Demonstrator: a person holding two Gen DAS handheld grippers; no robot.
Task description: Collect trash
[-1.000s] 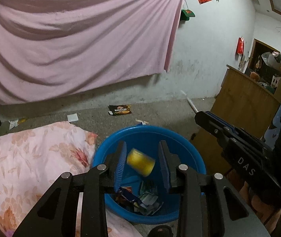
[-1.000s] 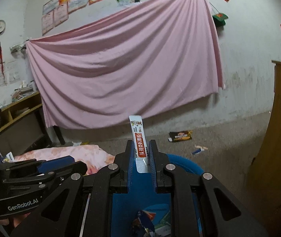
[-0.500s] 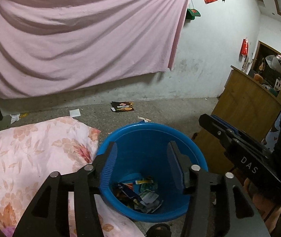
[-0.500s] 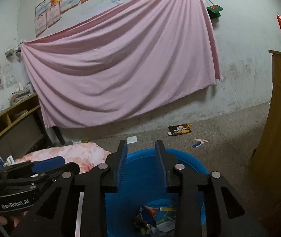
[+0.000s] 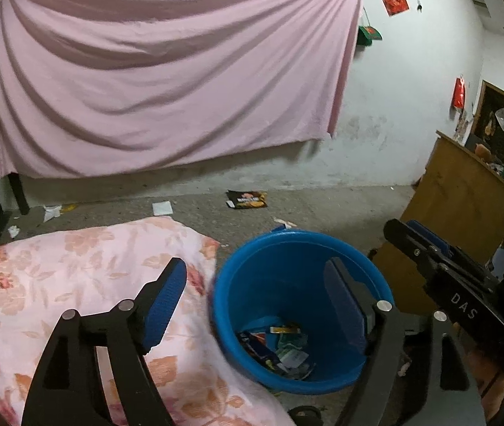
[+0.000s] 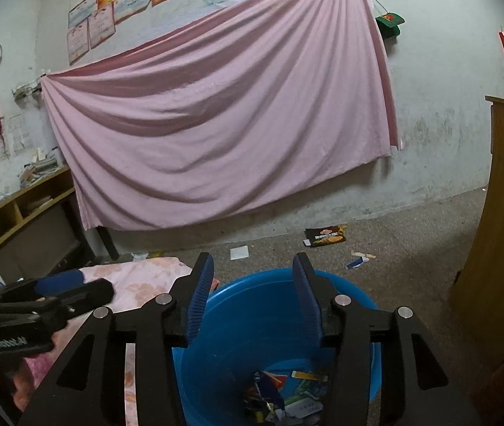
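Now | concrete floor [image 6: 411, 248] littered | blue bucket [image 5: 287, 248] | both claws opening, empty

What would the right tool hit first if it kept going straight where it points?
Probably the blue bucket: the right tool, jaws opening and empty, aims over its far rim, so it likely meets that rim or the floor just beyond. Depth is unclear.

The room is dim and evenly lit, with a cool cast and soft shadows under the pink sheet [image 5: 166, 81]. Fisheye bending curves the walls around it, dark corners vignette, and slight blur softens the blue bucket [image 5: 248, 248] below it.
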